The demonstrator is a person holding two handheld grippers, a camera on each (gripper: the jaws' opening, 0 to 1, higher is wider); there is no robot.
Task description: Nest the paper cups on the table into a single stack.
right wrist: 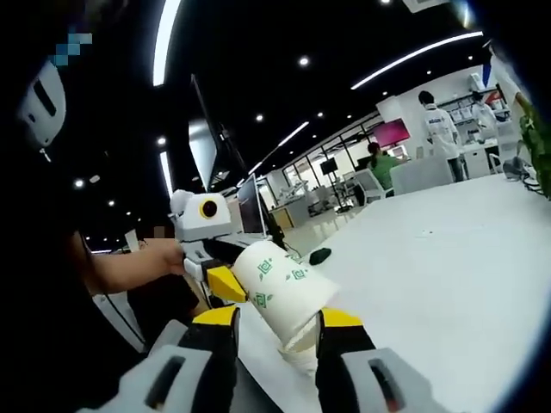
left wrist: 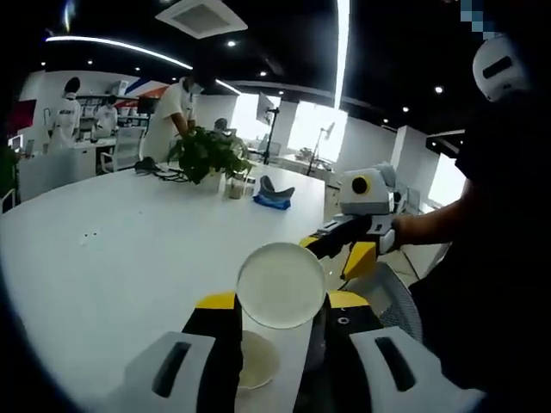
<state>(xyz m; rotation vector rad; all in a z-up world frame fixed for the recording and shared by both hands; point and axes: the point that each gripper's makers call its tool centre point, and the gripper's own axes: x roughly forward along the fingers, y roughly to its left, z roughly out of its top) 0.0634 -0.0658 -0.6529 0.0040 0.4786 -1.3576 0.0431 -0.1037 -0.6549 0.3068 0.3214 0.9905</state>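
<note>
- The left gripper point(left wrist: 280, 323) has its jaws shut on a paper cup point(left wrist: 281, 285), held above the white table point(left wrist: 129, 249).
- The right gripper point(right wrist: 275, 331) squeezes a second cup point(right wrist: 284, 292), lying on its side.
- It looks like the joining step. Next, one cup must line up and slide inside the other.
- Far back stands a plant point(left wrist: 207, 155).

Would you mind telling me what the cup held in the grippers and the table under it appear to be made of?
The cup looks like matte paper: white, opaque, with green printed motifs on its wall and a flat pale base. The table has a smooth white top with a faint sheen, perhaps laminate or painted board; the pictures cannot settle which.
</note>
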